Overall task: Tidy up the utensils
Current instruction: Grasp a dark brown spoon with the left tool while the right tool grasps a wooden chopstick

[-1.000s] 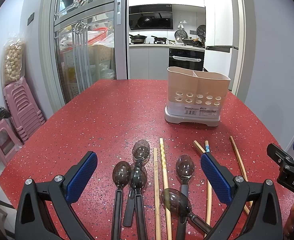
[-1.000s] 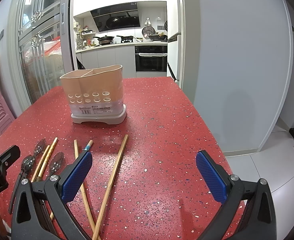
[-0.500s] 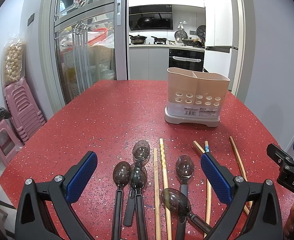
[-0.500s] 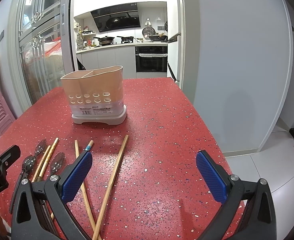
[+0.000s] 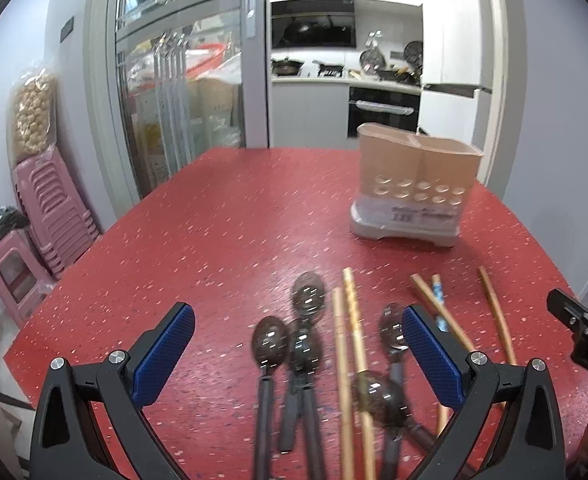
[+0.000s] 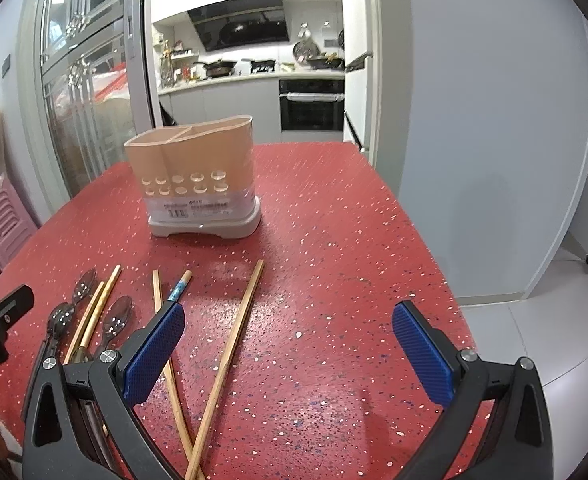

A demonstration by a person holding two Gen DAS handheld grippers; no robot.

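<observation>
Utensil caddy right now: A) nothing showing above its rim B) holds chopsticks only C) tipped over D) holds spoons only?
A: the utensil caddy stands upright with nothing above its rim, while the spoons and chopsticks lie on the red table.

Two low wrist views facing forward across the red table, sharing the utensil holder.

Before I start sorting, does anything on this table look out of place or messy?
Nothing damaged or spilled. The spoons overlap, the chopsticks cross, all loose on the red table; the holder stands upright.
</observation>
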